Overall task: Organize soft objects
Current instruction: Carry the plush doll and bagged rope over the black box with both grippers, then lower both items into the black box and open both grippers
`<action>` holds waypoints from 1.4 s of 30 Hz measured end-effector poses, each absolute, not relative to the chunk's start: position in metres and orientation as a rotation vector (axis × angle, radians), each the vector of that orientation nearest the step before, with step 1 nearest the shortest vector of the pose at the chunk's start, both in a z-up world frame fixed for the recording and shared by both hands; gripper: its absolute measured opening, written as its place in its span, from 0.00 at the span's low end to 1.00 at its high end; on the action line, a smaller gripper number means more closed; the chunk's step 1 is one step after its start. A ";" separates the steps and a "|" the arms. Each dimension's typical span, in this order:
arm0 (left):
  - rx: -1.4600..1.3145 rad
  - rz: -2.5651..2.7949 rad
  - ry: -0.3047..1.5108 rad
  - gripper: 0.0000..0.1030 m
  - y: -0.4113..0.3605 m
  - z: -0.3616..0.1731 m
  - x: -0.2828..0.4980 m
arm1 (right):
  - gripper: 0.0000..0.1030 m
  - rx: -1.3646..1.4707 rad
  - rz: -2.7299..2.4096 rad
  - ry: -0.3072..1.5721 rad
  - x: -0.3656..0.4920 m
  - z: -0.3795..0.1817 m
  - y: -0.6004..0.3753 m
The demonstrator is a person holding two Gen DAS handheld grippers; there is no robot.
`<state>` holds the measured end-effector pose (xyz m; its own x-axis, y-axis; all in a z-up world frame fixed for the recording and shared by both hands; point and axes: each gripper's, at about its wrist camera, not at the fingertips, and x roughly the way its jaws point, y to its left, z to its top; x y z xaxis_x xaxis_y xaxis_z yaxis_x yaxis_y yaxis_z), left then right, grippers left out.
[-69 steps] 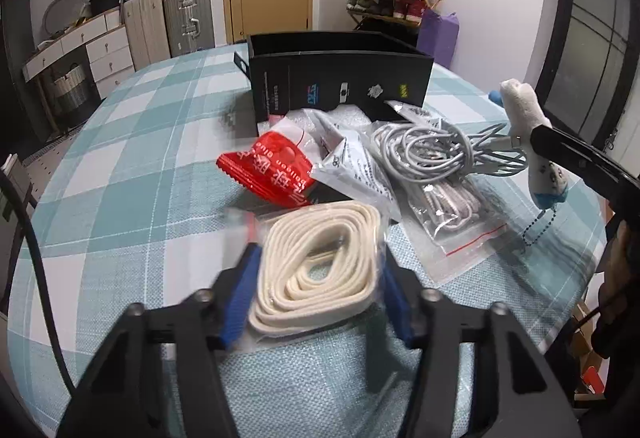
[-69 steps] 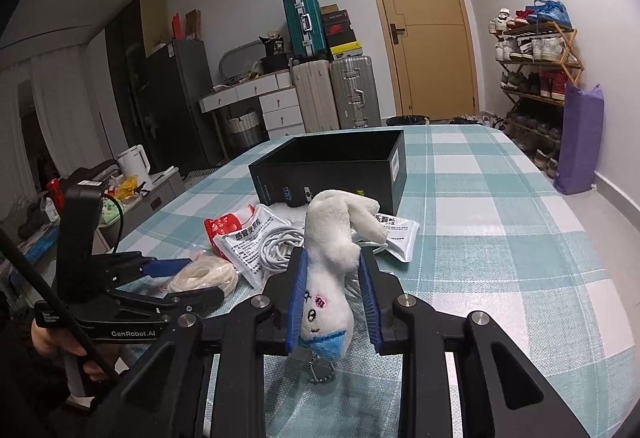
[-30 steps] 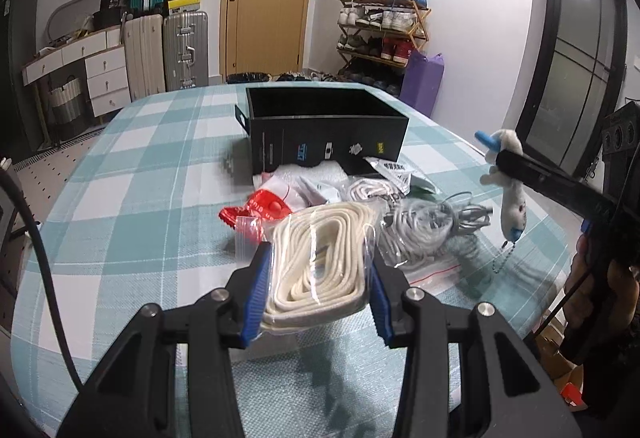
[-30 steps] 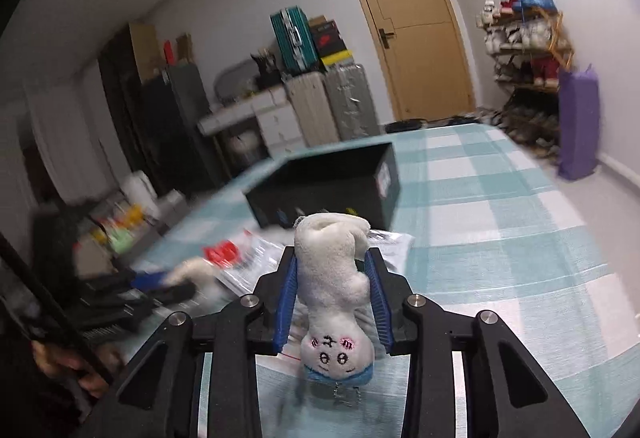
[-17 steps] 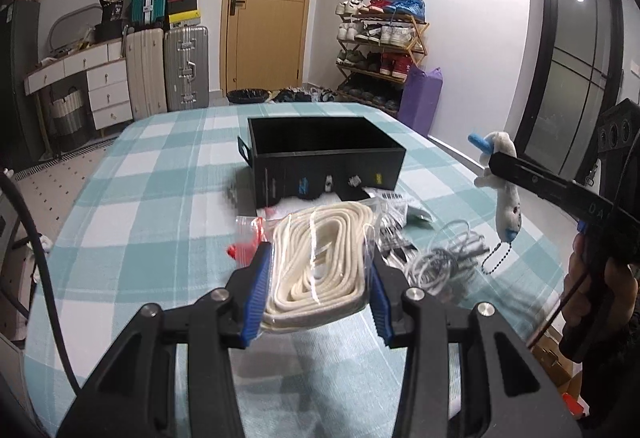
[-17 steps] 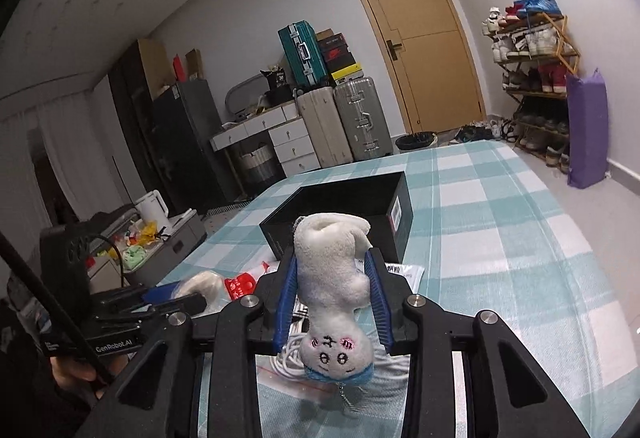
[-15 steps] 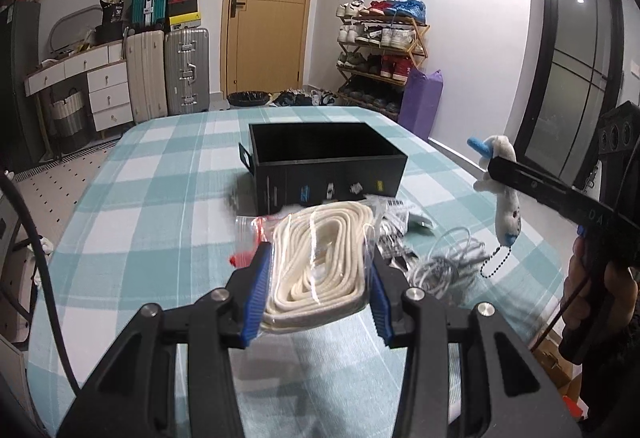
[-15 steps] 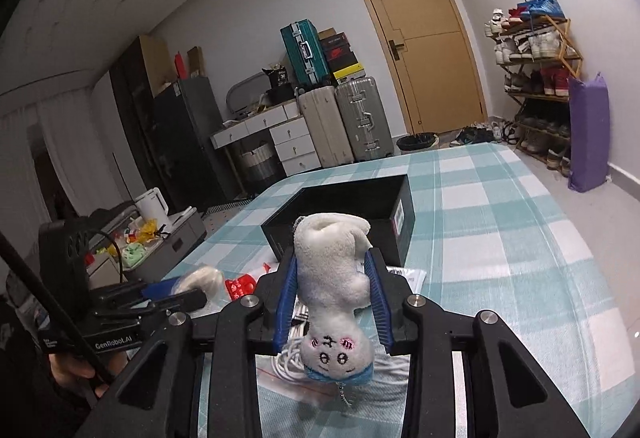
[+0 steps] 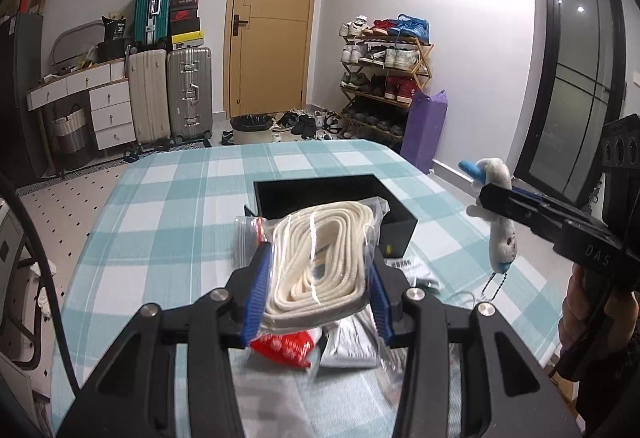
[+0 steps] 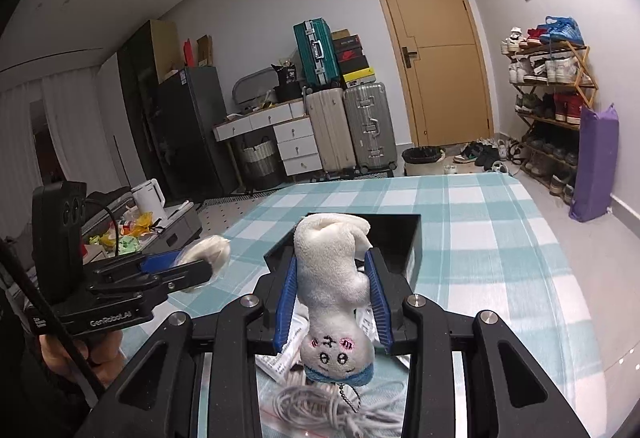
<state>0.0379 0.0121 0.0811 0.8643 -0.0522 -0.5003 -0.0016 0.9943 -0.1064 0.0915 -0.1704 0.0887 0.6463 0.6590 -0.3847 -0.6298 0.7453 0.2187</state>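
Observation:
My left gripper (image 9: pixel 318 278) is shut on a clear bag of cream rope (image 9: pixel 320 258), held in the air above the table, short of the open black box (image 9: pixel 332 194). My right gripper (image 10: pixel 330 294) is shut on a white plush toy (image 10: pixel 330 278), hanging head down with a blue collar and a bead chain. The toy also shows in the left wrist view (image 9: pixel 500 226), right of the box. The box shows in the right wrist view (image 10: pixel 396 238) just beyond the toy. The left gripper with the bag (image 10: pixel 200 254) is at the left there.
A red packet (image 9: pixel 286 348), a white printed pouch (image 9: pixel 352 342) and coiled grey cables (image 10: pixel 320 406) lie on the teal checked tablecloth (image 9: pixel 160 230) below the grippers. Suitcases, drawers, a shoe rack and a door stand beyond the table.
Both grippers have risen and moved forward toward the black box, each still holding its object. The items on the table now lie lower, under the grippers.

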 end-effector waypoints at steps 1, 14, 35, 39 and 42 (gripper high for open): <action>-0.104 -0.027 0.525 0.42 0.012 0.083 0.042 | 0.32 0.064 0.735 0.467 0.094 0.090 -0.169; -0.093 -0.010 0.511 0.42 0.017 0.098 0.096 | 0.32 0.070 0.751 0.489 0.144 0.105 -0.148; -0.116 -0.002 0.578 0.42 0.020 0.059 0.178 | 0.32 0.098 0.738 0.538 0.219 0.076 -0.120; -0.106 0.005 0.576 0.42 0.020 0.052 0.184 | 0.32 0.103 0.724 0.553 0.230 0.067 -0.116; -0.112 0.013 0.573 0.42 0.021 0.047 0.187 | 0.32 0.097 0.722 0.568 0.236 0.061 -0.112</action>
<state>0.1866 0.0214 0.0470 0.8405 -0.0192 -0.5415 -0.0432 0.9938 -0.1024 0.2363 -0.1119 0.0611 0.6074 0.6489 -0.4583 -0.5976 0.7533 0.2746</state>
